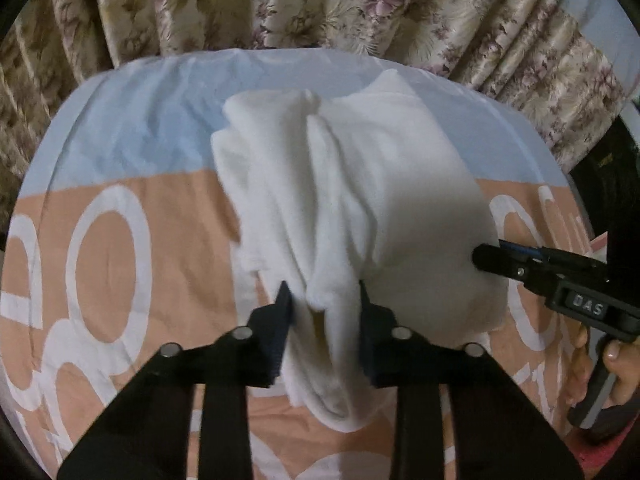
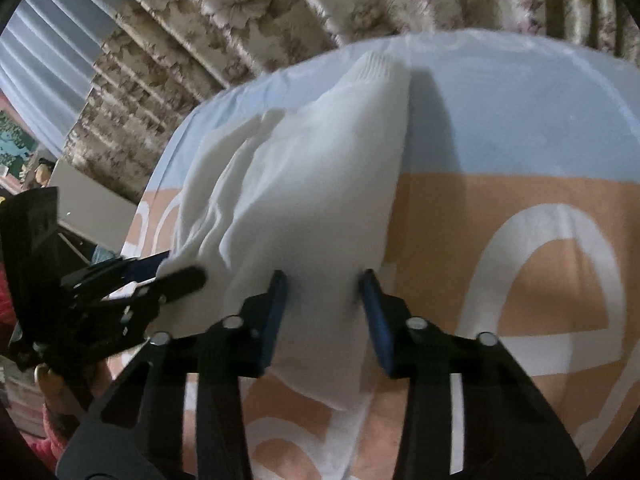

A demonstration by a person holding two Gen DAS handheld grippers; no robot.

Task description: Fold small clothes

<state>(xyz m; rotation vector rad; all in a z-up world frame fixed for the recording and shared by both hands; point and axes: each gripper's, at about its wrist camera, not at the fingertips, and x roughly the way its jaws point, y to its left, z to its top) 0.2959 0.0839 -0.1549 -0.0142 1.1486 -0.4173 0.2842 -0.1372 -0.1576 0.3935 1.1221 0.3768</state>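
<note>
Floral curtain [image 1: 280, 4] behind peach-blue sheet [image 1: 132, 120]

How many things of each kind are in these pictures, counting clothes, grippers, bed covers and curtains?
White garment: 1
Grippers: 2, the left gripper and the right gripper
Printed bed cover: 1
Floral curtain: 1
Total: 5

The white knitted garment [image 2: 304, 184] blurs at its near hem; the peach-and-blue printed sheet's [image 1: 132, 152] white lettering is cut off by the picture's edge.
</note>
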